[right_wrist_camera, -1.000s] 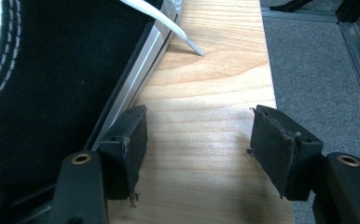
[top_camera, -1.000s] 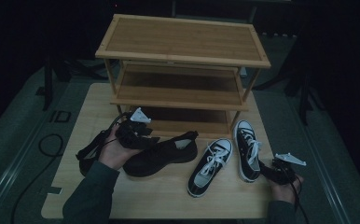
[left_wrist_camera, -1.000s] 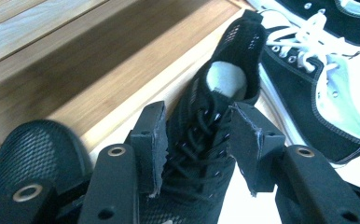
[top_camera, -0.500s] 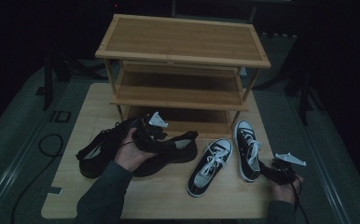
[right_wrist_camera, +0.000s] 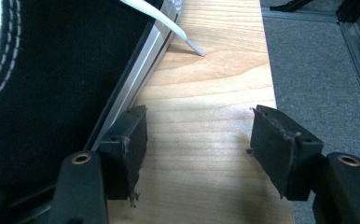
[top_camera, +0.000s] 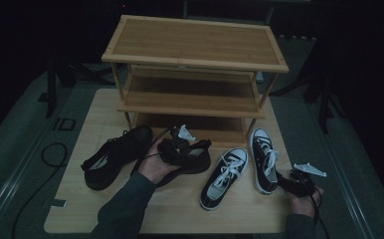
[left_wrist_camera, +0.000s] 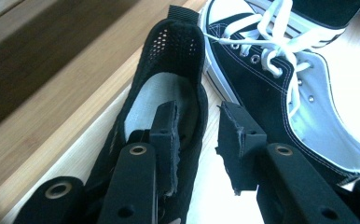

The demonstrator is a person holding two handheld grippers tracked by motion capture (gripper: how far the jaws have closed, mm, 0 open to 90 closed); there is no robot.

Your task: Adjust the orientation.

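Note:
Two black slip-on shoes lie on the wooden table point(top_camera: 95, 209): one point(top_camera: 115, 157) at the left, the other point(top_camera: 197, 162) near the middle. My left gripper point(top_camera: 191, 152) is open over the middle shoe point(left_wrist_camera: 169, 84). One jaw reaches inside the shoe's opening and the other stays outside its side wall. Two black-and-white laced sneakers point(top_camera: 225, 177) point(top_camera: 262, 159) lie to the right. My right gripper point(top_camera: 285, 178) is open just above the bare table, beside the right sneaker's sole point(right_wrist_camera: 136, 70), with nothing between its jaws.
A three-tier bamboo shoe rack point(top_camera: 195, 47) stands at the back of the table, its shelves bare. A white lace tip point(right_wrist_camera: 187, 42) lies on the wood ahead of the right gripper. The table's right edge point(right_wrist_camera: 271, 84) is close by, with grey floor beyond it.
My left gripper has moved to the right, from over the left black shoe to the middle black shoe. The right gripper has stayed put.

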